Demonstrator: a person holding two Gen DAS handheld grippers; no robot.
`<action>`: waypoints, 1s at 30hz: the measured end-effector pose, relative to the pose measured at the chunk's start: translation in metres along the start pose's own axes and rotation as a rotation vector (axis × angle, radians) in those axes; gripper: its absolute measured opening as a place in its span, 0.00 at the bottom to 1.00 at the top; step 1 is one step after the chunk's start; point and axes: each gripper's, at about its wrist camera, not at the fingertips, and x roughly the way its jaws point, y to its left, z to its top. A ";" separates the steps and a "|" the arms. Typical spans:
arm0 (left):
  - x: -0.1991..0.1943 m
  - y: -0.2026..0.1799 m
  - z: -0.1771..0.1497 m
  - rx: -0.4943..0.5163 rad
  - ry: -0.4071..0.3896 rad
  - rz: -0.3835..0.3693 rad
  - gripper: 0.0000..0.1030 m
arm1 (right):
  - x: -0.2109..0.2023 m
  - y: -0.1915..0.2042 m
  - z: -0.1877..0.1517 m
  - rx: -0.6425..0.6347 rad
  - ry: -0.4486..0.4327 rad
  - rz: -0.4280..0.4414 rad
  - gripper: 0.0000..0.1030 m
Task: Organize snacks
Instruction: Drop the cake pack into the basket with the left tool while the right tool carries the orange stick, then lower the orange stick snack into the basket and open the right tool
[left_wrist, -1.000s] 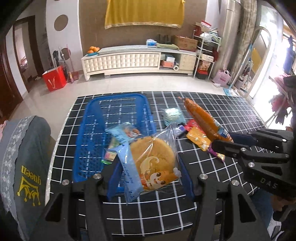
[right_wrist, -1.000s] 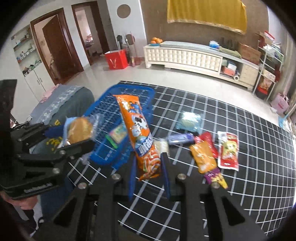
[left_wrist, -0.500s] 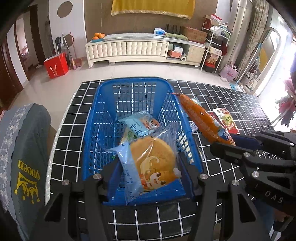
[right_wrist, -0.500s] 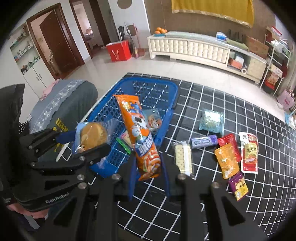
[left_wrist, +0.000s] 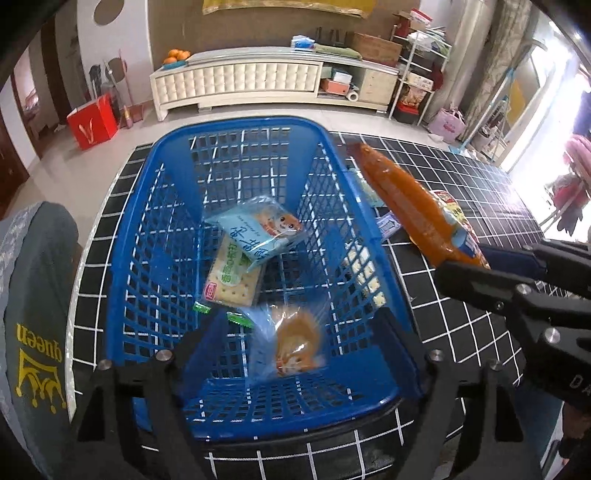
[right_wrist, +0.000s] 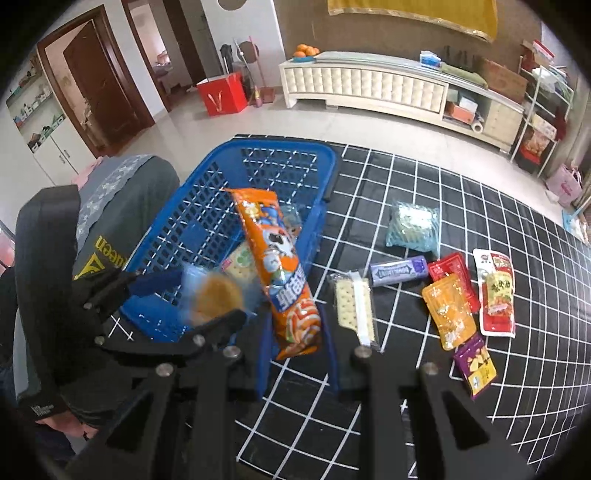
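A blue plastic basket (left_wrist: 155, 206) stands on the black gridded table. My left gripper (left_wrist: 293, 326) hangs over its near end with its jaws opening. The clear packet with a round bun (left_wrist: 295, 343) is blurred and loose between the fingers, dropping into the basket. A pale blue squirrel packet (left_wrist: 258, 232) and a cracker pack (left_wrist: 231, 280) lie inside. My right gripper (right_wrist: 297, 341) is shut on the bottom end of a long orange snack bag (right_wrist: 277, 266), held upright over the basket's right rim. The left wrist view shows that orange bag (left_wrist: 406, 206) at the right.
Loose snacks lie on the table to the right of the basket: a cracker pack (right_wrist: 356, 310), a purple gum pack (right_wrist: 399, 271), a teal packet (right_wrist: 412, 225), an orange pouch (right_wrist: 448, 314), red sachets (right_wrist: 496, 291). A grey chair cover (left_wrist: 33, 314) stands to the left.
Both grippers came forward and lower over the basket. The left jaws spread and the bun packet slipped out of their grip. The right gripper still clamps the orange bag.
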 end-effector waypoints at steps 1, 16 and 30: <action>-0.002 0.000 0.000 0.002 -0.001 0.004 0.78 | -0.001 -0.001 -0.001 0.000 -0.003 -0.001 0.28; -0.068 0.031 0.001 -0.054 -0.102 0.067 0.78 | -0.034 0.015 0.005 -0.028 -0.069 0.028 0.28; -0.070 0.103 0.018 -0.112 -0.111 0.126 0.78 | 0.006 0.045 0.050 -0.013 -0.021 0.042 0.28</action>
